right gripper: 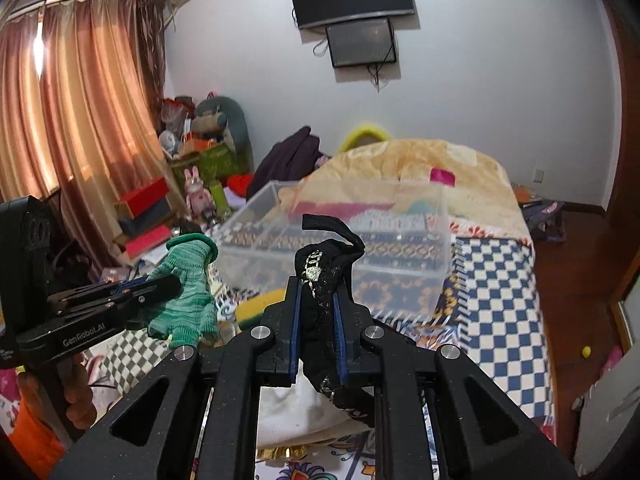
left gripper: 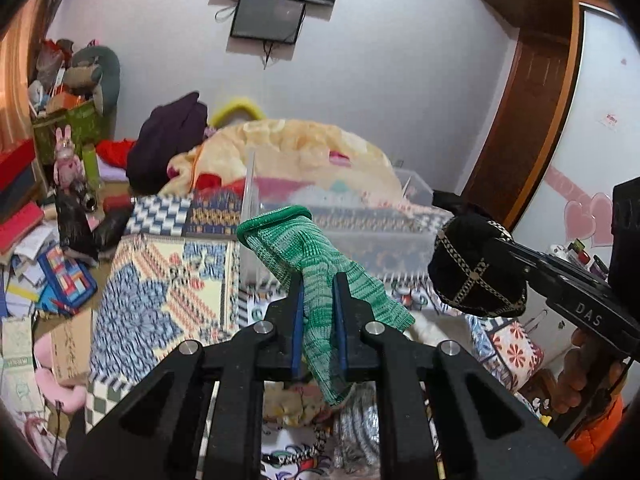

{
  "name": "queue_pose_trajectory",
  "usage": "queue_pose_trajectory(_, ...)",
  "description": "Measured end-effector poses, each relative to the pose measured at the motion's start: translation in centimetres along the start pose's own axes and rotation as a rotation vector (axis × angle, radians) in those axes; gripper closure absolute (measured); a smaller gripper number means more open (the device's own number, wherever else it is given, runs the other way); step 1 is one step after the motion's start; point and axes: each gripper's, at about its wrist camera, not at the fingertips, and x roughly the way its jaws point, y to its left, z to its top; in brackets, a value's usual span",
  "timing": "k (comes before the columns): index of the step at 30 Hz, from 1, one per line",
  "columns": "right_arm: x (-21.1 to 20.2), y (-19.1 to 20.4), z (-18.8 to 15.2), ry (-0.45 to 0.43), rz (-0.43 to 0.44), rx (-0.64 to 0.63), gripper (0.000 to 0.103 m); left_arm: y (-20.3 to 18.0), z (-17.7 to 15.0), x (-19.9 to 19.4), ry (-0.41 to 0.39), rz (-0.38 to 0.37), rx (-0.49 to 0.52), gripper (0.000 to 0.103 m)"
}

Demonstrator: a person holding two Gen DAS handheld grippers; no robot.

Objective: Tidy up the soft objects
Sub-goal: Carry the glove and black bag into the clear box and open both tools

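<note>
My left gripper [left gripper: 318,280] is shut on a green knitted glove [left gripper: 308,248] and holds it in the air above the bed; the glove also shows in the right wrist view [right gripper: 188,292], with the left gripper [right gripper: 176,284] at the left. My right gripper [right gripper: 318,280] is shut on a black cloth piece with silver chain trim [right gripper: 324,268]; it also shows at the right of the left wrist view [left gripper: 476,268], held by the right gripper [left gripper: 504,246]. A clear plastic bin [right gripper: 340,236] stands on the bed just beyond both grippers, also in the left wrist view [left gripper: 360,224].
The bed has patterned covers [left gripper: 160,280] and a checked blanket [right gripper: 500,300]. A yellow quilt [right gripper: 432,168] lies behind the bin. A yellow-green sponge [right gripper: 260,306] lies near the bin. Boxes, books and toys [left gripper: 52,240] clutter the floor at the left. Curtains [right gripper: 80,100] hang at the left.
</note>
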Motion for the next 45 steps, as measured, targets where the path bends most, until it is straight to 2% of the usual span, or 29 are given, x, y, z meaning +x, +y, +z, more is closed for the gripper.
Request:
queue_pose_trajectory(11,-1.3,-1.1,3.9,-0.11,-0.03,-0.01,0.091,-0.8,4.4,-0.4,-0.102,0.004,0.038,0.09)
queue_pose_trajectory(17,-0.6,-1.6,5.6,-0.146,-0.044,-0.006,0.091,-1.1,6.2,0.7,-0.12,0.016,0.058,0.09)
queue_pose_trajectory(22,1.0,-1.4,6.3,-0.144,-0.063,-0.021,0.09,-1.0,7.3,2.9,-0.094,0.027,0.064,0.09)
queue_pose_trajectory(35,7.3,-1.5,6.3,-0.027,-0.076,-0.048,0.091,-1.0,7.4,10.2,0.056,0.068,0.098,0.09)
queue_pose_trajectory(40,9.2,-1.8,5.8,0.036,-0.074,-0.043,0.09,-0.4,7.0,12.5,0.123,0.049,0.088,0.09)
queue_pose_trajectory(45,10.9,-1.8,5.3,0.11,-0.077,-0.048,0.09,-0.7,6.7,13.8,0.143,0.043,0.108,0.09)
